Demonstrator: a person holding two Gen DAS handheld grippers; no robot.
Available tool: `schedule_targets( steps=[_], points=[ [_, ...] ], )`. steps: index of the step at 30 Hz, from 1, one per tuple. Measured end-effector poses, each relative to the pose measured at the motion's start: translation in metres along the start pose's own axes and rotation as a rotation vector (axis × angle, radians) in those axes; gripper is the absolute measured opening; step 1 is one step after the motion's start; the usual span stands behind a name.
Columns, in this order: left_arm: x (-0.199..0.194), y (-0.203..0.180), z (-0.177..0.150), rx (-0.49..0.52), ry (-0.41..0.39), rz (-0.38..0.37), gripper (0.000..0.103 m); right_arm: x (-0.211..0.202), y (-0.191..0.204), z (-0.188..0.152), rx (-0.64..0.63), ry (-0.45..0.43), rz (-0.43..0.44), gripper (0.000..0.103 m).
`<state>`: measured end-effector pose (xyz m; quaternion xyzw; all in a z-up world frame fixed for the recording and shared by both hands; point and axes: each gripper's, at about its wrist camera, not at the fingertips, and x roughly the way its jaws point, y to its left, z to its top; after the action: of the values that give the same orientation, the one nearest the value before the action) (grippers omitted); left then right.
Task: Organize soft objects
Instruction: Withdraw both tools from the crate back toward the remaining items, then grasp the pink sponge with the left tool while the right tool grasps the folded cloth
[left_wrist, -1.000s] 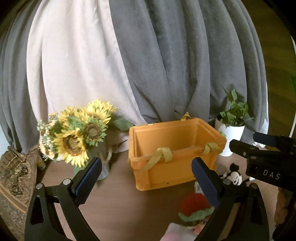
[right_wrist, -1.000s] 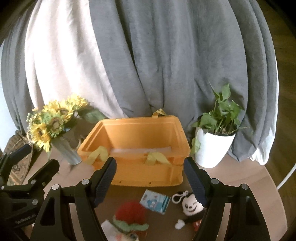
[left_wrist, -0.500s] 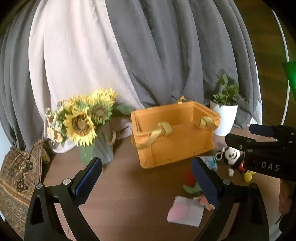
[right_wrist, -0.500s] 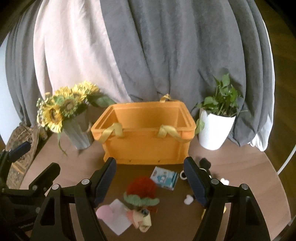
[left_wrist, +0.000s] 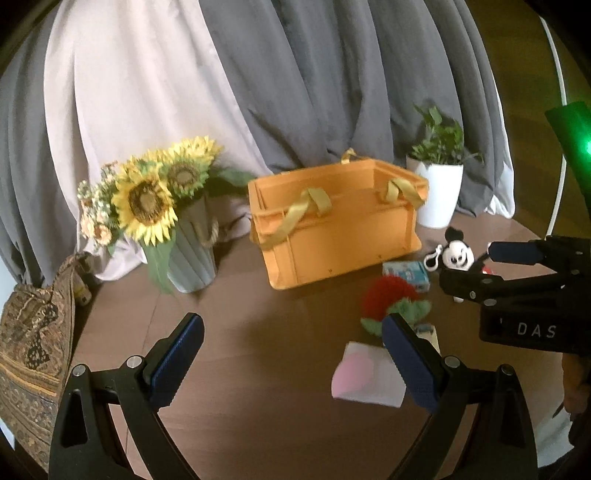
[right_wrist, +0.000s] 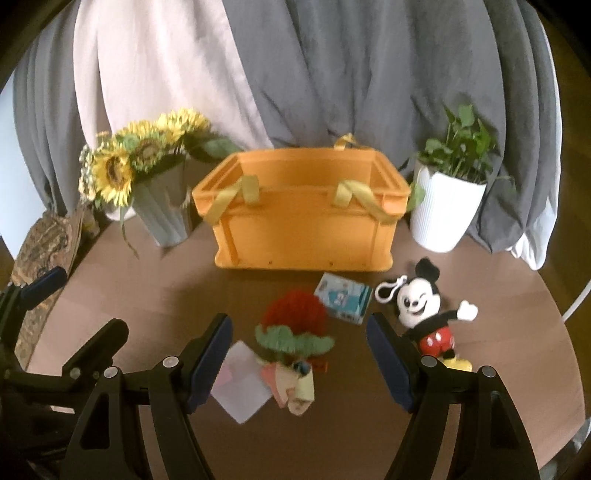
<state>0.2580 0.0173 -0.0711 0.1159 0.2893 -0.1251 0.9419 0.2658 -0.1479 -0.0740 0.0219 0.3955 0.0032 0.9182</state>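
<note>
Nothing sorted yet: four soft things lie on the table (right_wrist: 498, 369), and neither gripper holds any.

Left gripper (left_wrist: 291, 354) and right gripper (right_wrist: 299, 362) both gape, empty. One orange crate (right_wrist: 306, 225) at 12 o'clock, its inside hidden; one mouse plush (right_wrist: 424, 314) at 3, one tissue pack (right_wrist: 345, 297), one red-haired doll (right_wrist: 293, 332), one pink-white cloth (right_wrist: 240, 387) at 7.

I saw bare brown wooden tabletop (right_wrist: 155, 295) left of the toys, free for passing. The orange plastic crate with yellow straps (right_wrist: 306, 225) blocked the back, between the grey ribbed vase of sunflowers (right_wrist: 162, 206) and the white potted plant (right_wrist: 443, 210). The crate's top stood open.
</note>
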Motion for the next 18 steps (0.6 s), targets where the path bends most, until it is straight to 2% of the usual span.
schedule_targets(
  steps=[18],
  points=[
    [0.043,-0.018,-0.035,0.03,0.141,-0.104,0.094,0.045,-0.003,-0.031,0.0,0.171,0.04,0.076]
  ],
)
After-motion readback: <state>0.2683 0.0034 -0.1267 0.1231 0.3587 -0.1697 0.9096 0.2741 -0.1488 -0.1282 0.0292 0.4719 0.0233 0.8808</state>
